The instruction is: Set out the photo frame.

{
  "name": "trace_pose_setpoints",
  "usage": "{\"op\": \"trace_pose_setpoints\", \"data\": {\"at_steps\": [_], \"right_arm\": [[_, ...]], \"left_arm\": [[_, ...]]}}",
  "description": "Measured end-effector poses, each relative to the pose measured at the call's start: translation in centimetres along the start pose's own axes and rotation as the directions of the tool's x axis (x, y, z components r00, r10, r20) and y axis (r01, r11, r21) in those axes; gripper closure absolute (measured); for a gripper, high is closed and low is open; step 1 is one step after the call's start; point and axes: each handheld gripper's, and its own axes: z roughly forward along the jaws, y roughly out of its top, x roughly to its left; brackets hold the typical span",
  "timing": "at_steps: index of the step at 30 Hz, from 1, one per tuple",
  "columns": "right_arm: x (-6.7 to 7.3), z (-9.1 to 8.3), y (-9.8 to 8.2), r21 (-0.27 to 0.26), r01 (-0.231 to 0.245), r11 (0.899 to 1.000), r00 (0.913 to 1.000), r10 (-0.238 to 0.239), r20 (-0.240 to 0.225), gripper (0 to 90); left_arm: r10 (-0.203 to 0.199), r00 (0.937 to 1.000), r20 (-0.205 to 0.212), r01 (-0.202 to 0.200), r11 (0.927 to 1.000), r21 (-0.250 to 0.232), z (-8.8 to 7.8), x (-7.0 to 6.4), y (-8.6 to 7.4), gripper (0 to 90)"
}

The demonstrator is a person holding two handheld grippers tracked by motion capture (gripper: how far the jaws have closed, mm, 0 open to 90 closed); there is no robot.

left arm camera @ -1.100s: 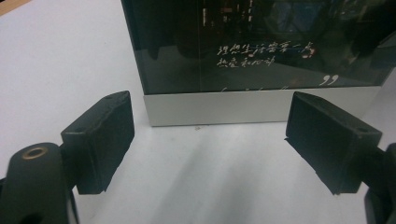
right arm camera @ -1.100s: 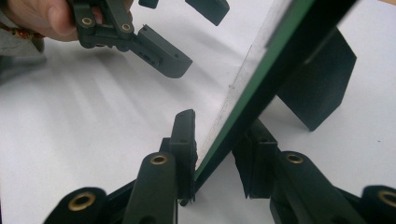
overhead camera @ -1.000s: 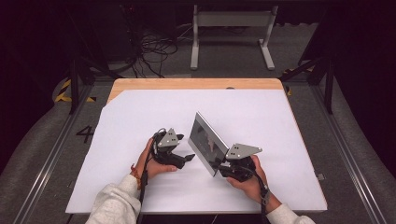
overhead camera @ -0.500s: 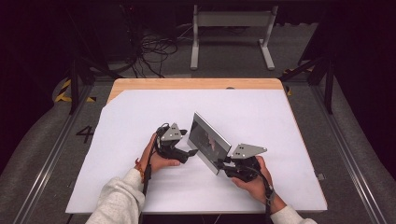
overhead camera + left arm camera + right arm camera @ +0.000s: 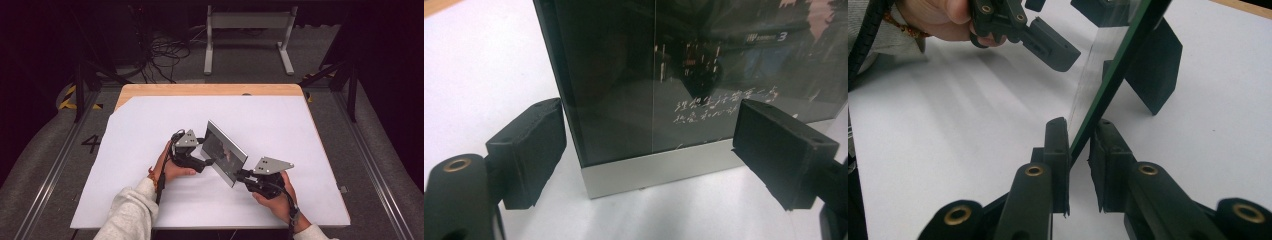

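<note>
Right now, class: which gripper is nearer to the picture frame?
Right. The right gripper pinches the picture frame at its edge; the left gripper stands open before its face, jaws apart from it.

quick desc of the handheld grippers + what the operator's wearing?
Both grippers, left gripper and right gripper, are black with blocky black pads, brass-coloured pivot bushings and a grey triangular top plate. Black cables trail back. Sleeves are light grey; beaded bracelet at the left wrist.

Upright dark-glass picture frame (image 5: 224,151), silver-edged, mid-table
</note>
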Motion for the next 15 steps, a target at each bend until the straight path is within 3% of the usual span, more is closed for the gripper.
{"op": "trace_pose_setpoints", "data": {"at_steps": [15], "right_arm": [[0.1, -0.1, 0.1, -0.012, -0.002, 1.000, 0.9995, 0.002, 0.032, 73.1]], "left_arm": [[0.002, 1.0000, 0.005, -0.002, 0.9996, 0.029, 1.1, 0.0, 0.0, 14.5]]}}
